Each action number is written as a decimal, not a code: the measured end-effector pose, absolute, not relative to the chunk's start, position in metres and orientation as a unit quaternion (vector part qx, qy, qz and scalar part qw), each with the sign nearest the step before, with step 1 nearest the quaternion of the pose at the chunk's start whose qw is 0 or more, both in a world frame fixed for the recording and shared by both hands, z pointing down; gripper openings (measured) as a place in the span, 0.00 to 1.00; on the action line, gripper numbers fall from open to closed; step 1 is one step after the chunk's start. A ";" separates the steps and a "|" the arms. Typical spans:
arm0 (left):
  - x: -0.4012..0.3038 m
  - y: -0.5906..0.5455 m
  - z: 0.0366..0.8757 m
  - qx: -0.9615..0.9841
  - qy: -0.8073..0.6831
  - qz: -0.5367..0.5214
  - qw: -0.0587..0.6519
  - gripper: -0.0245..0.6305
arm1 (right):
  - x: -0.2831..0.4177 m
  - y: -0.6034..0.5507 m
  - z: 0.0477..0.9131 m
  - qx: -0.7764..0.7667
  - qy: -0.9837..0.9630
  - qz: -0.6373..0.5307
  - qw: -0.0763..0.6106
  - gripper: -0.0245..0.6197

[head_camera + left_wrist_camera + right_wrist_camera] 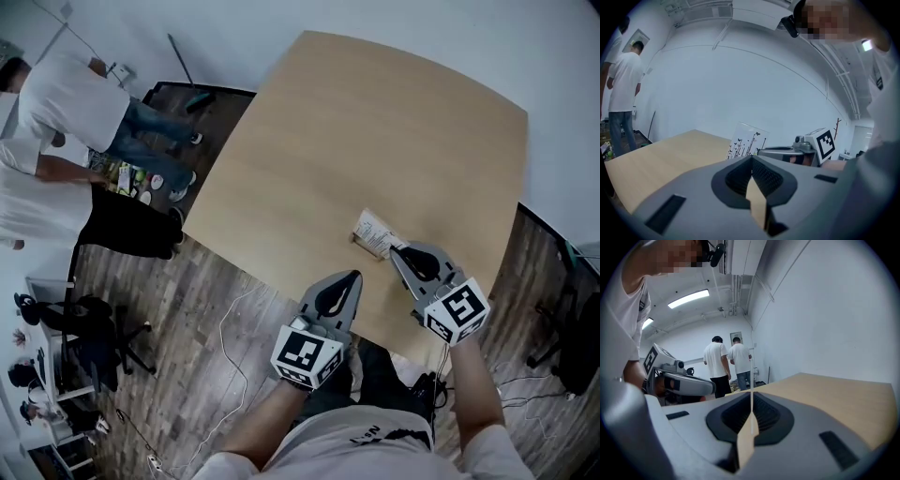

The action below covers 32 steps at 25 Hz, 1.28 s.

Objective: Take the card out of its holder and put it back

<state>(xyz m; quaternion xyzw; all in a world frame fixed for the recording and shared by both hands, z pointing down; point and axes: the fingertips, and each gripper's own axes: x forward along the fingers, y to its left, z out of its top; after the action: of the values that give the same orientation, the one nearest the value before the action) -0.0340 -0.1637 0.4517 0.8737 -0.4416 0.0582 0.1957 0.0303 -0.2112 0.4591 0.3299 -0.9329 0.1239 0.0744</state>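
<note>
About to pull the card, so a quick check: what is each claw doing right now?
Left claw: closed, holding nothing.
Right claw: closed on the card.

Person in a white T-shirt, with a pair of grey hand-held tongs.
The T-shirt [370, 442] is white and short-sleeved, with small dark lettering on the chest and a dark print on the sleeve [880, 75]. The trousers [380, 375] are dark, and a small black camera [717, 254] sits at the head. The left tongs [355, 275] and the right tongs [393, 249] have smooth grey shells with black ribbed pads set in rounded recesses. The left cube [305, 356] and the right cube [457, 311] are white with black square markers.
</note>
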 end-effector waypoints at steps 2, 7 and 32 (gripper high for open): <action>-0.035 -0.160 0.439 0.877 -0.437 0.057 0.192 0.06 | 0.032 -0.206 0.443 0.334 -0.931 0.126 0.071 0.08; -0.043 -0.146 0.405 0.883 -0.430 0.049 0.181 0.06 | 0.028 -0.187 0.396 0.348 -0.928 0.118 0.058 0.08; -0.073 -0.088 0.311 0.912 -0.386 0.003 0.138 0.05 | -0.001 -0.109 0.302 0.379 -0.921 0.088 0.019 0.08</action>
<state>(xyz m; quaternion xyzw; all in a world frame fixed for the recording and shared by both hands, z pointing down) -0.0729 -0.0875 0.3109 0.9120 -0.3863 0.0029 0.1381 -0.0012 -0.1092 0.3016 0.3788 -0.9211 0.0876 0.0193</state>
